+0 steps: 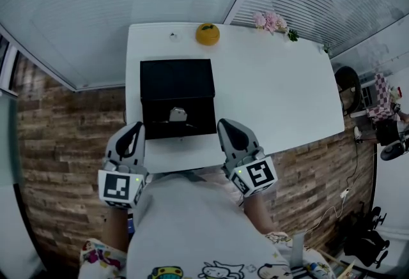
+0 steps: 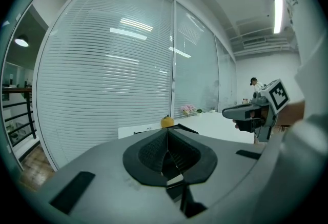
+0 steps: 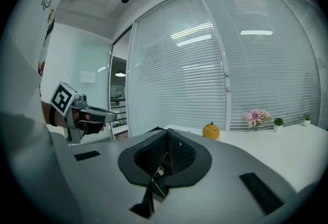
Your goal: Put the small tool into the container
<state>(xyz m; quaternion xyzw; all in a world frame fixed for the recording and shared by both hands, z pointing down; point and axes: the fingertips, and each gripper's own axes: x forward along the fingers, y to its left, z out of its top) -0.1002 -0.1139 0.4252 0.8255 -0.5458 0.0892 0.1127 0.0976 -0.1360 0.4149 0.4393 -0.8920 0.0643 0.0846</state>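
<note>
Left gripper (image 2: 167, 140): you hold it at the near edge of the white table (image 1: 281, 80), jaws pressed together on nothing.
Right gripper (image 3: 167, 142): you hold it likewise, jaws together, empty.
Small tool (image 1: 177, 114): lies inside the black container (image 1: 177, 80), just ahead of both grippers.

Lighting / img quality: bright, even, indoor; 3 views.
We log: ceiling strip lamp (image 2: 278, 13) lit overhead, lamp reflections streak the blinds (image 2: 102, 89); white table (image 1: 275, 80) near blown out, shadows soft & faint; strong fisheye bend w/ dark vignette at edges of both gripper views; nearest foreground soft, bkgd sharper; head view curves straight lines at rim.
</note>
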